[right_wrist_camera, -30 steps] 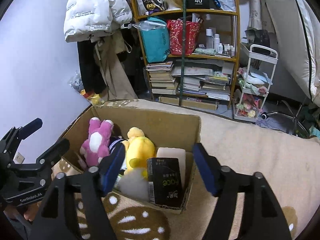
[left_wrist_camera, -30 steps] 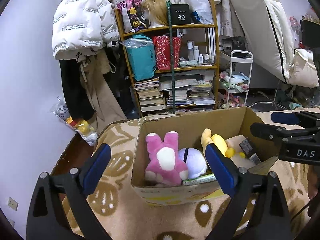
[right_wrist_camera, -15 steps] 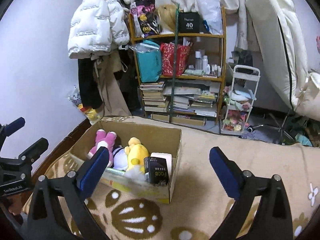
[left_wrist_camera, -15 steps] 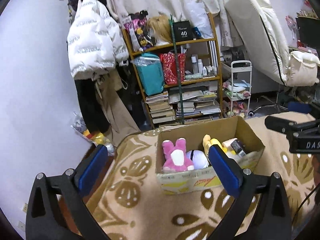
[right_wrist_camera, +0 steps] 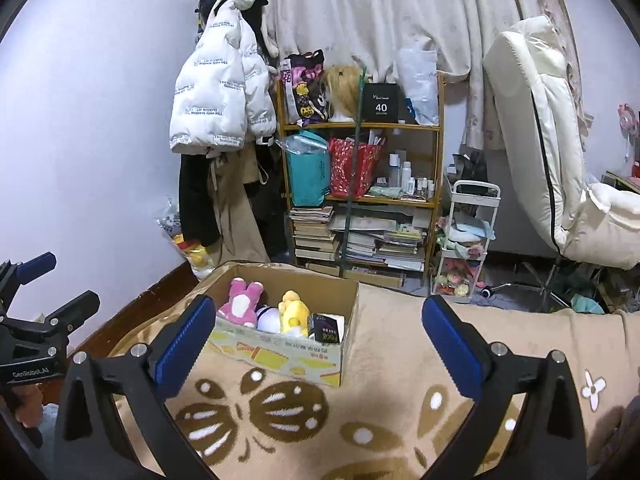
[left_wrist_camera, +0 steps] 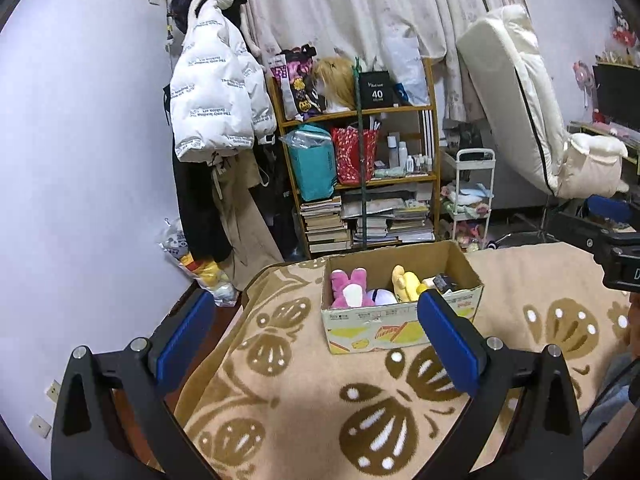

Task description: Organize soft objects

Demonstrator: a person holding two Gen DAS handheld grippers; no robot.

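An open cardboard box [left_wrist_camera: 400, 322] [right_wrist_camera: 280, 356] sits on a beige blanket with brown patterns [left_wrist_camera: 304, 408] [right_wrist_camera: 400, 364]. In it lie a pink plush rabbit [left_wrist_camera: 349, 290] [right_wrist_camera: 240, 300], a pale round plush [left_wrist_camera: 382, 297] [right_wrist_camera: 269, 317], a yellow plush [left_wrist_camera: 405, 282] [right_wrist_camera: 294, 312] and a black pack [left_wrist_camera: 445, 282] [right_wrist_camera: 326, 328]. My left gripper [left_wrist_camera: 316, 298] is open and empty, well back from the box. My right gripper [right_wrist_camera: 319, 302] is open too, with nothing between its blue pads. Each gripper shows at the edge of the other's view.
Behind the box stand a crowded wooden shelf [left_wrist_camera: 360, 184] [right_wrist_camera: 360, 200], a white trolley [left_wrist_camera: 472, 200], hanging coats with a white puffer jacket [left_wrist_camera: 216, 108] and a leaning white mattress [left_wrist_camera: 516, 96]. A bag of toys [left_wrist_camera: 200, 268] lies on the floor at the left.
Both grippers have drawn back and upward from the box, which now looks small and far. The right gripper's jaws have spread wider than a second ago.
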